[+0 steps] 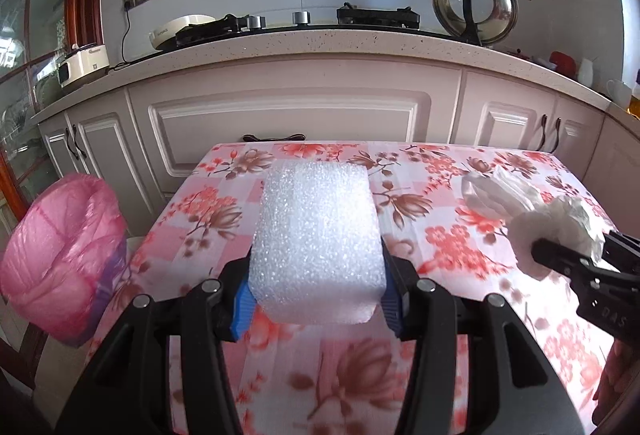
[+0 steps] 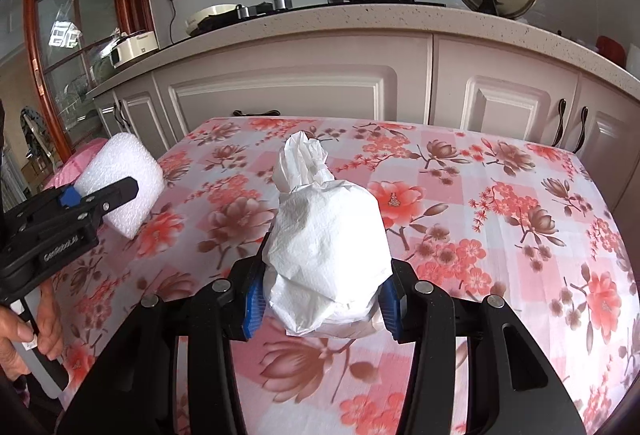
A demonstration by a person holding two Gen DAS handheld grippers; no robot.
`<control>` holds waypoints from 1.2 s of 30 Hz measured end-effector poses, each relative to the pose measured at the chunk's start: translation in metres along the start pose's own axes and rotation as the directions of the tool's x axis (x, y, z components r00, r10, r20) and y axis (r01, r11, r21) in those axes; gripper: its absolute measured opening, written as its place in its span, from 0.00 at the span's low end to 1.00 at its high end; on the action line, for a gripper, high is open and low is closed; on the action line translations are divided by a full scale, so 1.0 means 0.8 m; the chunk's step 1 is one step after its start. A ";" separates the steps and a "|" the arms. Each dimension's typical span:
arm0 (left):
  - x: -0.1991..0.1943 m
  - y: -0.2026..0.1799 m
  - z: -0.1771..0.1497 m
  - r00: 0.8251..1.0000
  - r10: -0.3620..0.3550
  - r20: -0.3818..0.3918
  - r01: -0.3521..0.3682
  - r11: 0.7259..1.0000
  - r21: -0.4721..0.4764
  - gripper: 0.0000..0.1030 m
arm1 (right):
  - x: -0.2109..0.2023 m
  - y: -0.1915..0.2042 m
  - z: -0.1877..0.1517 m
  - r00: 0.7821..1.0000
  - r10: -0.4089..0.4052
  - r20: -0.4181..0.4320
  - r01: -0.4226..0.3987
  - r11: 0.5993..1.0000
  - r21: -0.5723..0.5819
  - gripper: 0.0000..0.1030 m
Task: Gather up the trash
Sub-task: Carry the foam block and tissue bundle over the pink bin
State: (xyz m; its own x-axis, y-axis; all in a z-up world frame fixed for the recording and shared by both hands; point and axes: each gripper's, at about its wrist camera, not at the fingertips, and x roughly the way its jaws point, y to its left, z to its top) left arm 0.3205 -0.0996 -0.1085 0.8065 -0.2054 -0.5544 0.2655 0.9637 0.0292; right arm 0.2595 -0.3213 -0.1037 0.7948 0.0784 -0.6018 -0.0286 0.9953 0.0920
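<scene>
My left gripper [image 1: 316,299] is shut on a white foam block [image 1: 316,235] and holds it above the floral table [image 1: 460,247]. The block also shows in the right wrist view [image 2: 120,179], at the far left, with the left gripper [image 2: 120,195] around it. My right gripper [image 2: 322,303] is shut on a crumpled white paper wad [image 2: 324,247] and holds it over the table [image 2: 500,219]. The wad and right gripper [image 1: 576,255] show at the right of the left wrist view, wad [image 1: 520,211].
A bin lined with a pink bag [image 1: 60,255] stands on the floor left of the table. Kitchen cabinets [image 1: 288,115] and a counter with a hob [image 1: 376,17] and a pan lid [image 1: 476,3] lie behind the table's far edge.
</scene>
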 end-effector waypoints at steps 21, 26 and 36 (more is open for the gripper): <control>-0.174 0.078 -0.118 0.984 0.159 0.082 -0.155 0.987 -0.051 0.48 | -0.074 0.123 -0.038 0.984 0.177 0.038 -0.168 0.972 -0.167 0.44; -0.196 0.108 -0.126 0.976 0.196 0.094 -0.188 0.978 -0.089 0.48 | -0.074 0.163 -0.039 0.967 0.253 0.019 -0.244 0.947 -0.207 0.44; -0.199 0.155 -0.121 0.964 0.249 0.089 -0.232 0.959 -0.162 0.48 | -0.050 0.257 -0.016 0.933 0.358 -0.019 -0.345 0.883 -0.319 0.44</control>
State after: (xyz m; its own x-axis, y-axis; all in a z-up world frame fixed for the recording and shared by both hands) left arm 0.1738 0.0691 -0.0966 0.8909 0.0263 -0.4534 -0.0182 0.9996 0.0224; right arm 0.2140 -0.1189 -0.0704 0.7199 0.4307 -0.5443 -0.4928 0.8694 0.0362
